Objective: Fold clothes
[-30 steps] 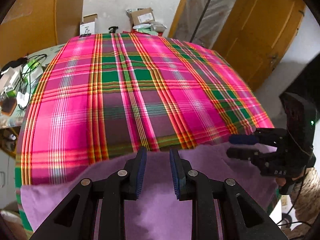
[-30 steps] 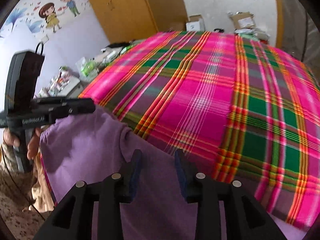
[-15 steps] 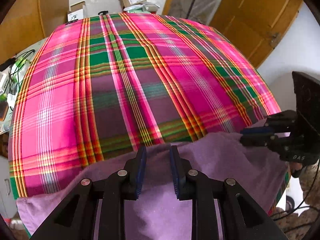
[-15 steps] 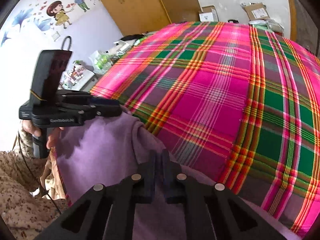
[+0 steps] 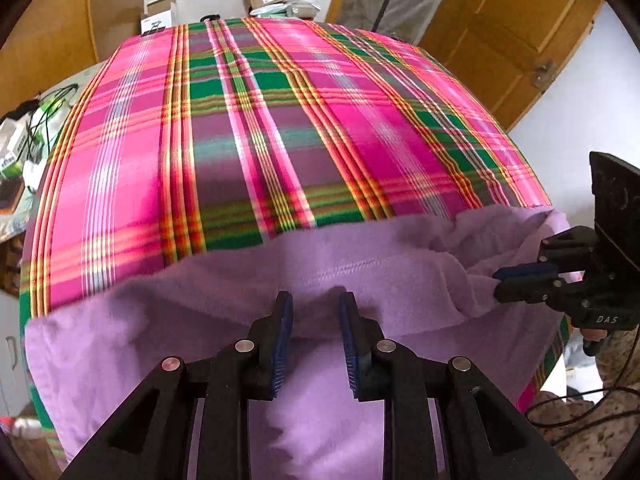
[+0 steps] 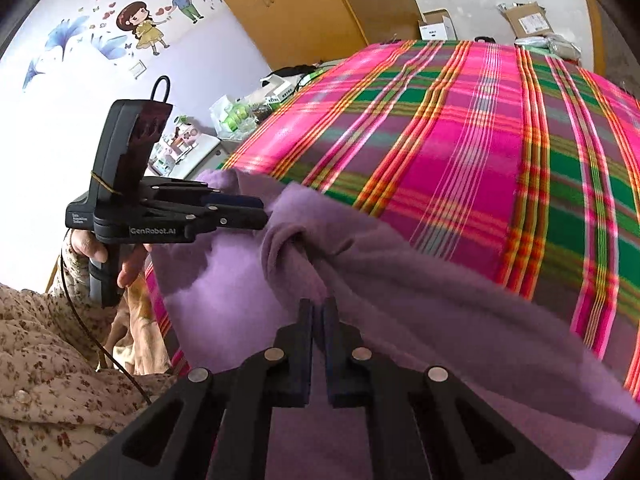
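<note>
1. A lilac garment [image 5: 360,280] lies bunched at the near edge of a plaid-covered tabletop [image 5: 280,128], not yet folded.
2. The right tool [image 6: 318,316] is clamped on its cloth (a gathered ridge).
3. The left tool [image 5: 314,320] stands apart, straddling the hem.

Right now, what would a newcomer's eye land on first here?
The pink-and-green plaid cloth that covers the whole table. Then the lilac garment bunched along its near edge, with the right gripper shut on a fold of it and the left gripper part open over the fabric.
</note>
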`<act>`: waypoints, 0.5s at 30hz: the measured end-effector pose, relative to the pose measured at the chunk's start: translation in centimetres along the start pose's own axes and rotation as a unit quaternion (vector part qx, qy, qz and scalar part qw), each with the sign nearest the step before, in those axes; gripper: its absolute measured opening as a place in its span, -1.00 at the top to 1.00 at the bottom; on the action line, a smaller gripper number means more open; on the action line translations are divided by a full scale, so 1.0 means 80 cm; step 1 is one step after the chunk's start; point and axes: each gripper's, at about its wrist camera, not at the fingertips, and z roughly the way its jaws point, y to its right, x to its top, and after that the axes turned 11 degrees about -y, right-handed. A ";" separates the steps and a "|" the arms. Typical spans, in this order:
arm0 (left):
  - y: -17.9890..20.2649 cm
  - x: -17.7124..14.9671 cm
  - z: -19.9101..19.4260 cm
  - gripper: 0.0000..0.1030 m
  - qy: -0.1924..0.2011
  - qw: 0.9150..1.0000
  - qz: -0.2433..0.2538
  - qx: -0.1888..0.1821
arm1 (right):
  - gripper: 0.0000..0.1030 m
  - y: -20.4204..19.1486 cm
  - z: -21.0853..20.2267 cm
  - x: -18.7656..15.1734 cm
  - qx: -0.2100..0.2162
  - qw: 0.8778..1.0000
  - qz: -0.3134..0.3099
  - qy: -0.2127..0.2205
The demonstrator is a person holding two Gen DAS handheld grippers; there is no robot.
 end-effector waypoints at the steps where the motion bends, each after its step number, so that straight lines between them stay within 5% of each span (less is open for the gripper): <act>1: -0.002 -0.004 0.001 0.52 -0.002 1.000 -0.002 0.000 | 0.91 0.000 0.004 -0.002 0.002 1.000 0.003 -0.003; 11: -0.002 -0.015 0.008 0.52 -0.007 1.000 -0.011 0.010 | 0.86 0.004 0.013 -0.003 0.016 0.999 0.023 -0.022; 15: 0.003 -0.012 0.007 0.52 -0.002 1.000 -0.009 0.004 | 0.76 0.019 0.002 0.012 0.066 0.996 0.061 -0.004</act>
